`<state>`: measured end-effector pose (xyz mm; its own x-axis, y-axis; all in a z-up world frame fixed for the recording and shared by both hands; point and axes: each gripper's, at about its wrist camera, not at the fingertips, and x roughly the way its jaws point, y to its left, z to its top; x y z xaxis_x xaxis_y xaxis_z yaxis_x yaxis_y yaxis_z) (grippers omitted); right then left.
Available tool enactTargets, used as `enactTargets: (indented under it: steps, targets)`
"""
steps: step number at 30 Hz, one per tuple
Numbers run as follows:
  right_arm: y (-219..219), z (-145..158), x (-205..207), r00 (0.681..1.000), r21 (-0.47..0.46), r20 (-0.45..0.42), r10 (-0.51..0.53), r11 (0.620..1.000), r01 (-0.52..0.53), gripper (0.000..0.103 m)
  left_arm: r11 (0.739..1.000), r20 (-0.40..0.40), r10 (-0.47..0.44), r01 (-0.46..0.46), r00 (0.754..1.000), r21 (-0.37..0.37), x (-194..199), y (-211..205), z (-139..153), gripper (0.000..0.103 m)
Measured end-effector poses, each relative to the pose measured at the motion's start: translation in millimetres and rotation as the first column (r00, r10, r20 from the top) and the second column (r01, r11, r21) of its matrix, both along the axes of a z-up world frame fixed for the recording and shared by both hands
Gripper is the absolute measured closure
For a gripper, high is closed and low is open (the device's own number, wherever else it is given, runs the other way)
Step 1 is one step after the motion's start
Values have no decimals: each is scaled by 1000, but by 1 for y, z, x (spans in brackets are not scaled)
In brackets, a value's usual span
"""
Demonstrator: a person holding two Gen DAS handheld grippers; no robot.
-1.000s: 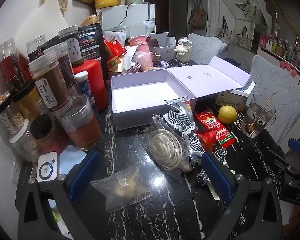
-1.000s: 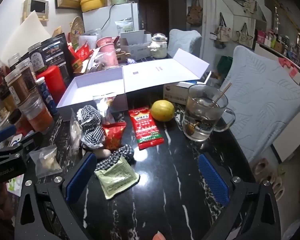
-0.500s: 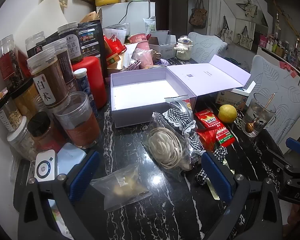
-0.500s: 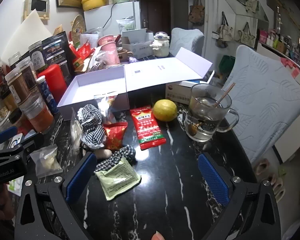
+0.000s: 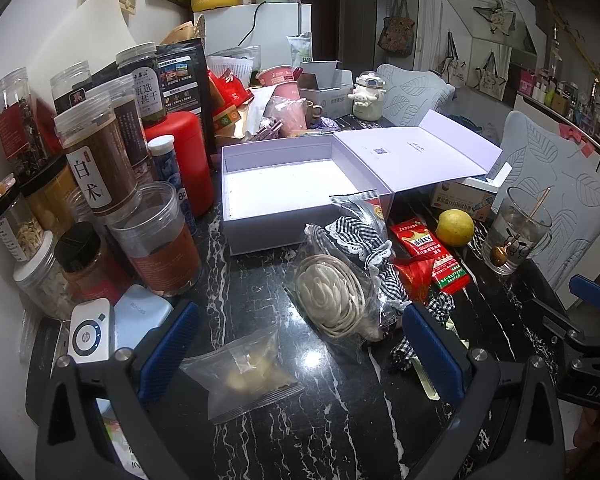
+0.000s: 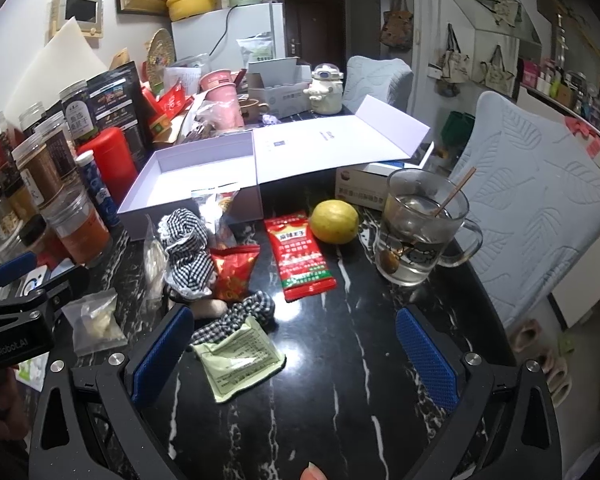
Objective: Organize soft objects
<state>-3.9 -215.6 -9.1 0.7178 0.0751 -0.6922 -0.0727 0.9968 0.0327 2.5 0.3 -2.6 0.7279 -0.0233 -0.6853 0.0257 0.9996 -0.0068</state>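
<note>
Nothing packed yet, we judge. Left gripper [image 5: 300,354] spread wide, empty, low over the table; clear snack bag [image 5: 248,372] between its fingers, checked cloth [image 5: 364,240] beyond. Right gripper [image 6: 296,348] likewise spread; green packet [image 6: 240,356] just inside its left finger. Farthest: lavender box [image 5: 296,196], bare.

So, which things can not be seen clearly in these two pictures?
- Green packet: print too small, right view.
- Checked cloth: partly behind clear bag, left view.
- Box: near floor hidden by its wall, right view.
- Phone: cut by edge, left view.
</note>
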Motion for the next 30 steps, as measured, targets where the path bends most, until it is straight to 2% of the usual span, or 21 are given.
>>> enactTargets:
  steps: [30]
  targets:
    - [1, 1, -3, 1000, -3, 0, 7, 1000, -7, 0, 1000, 2, -13, 13, 1000, -15, -9, -4, 0, 0]
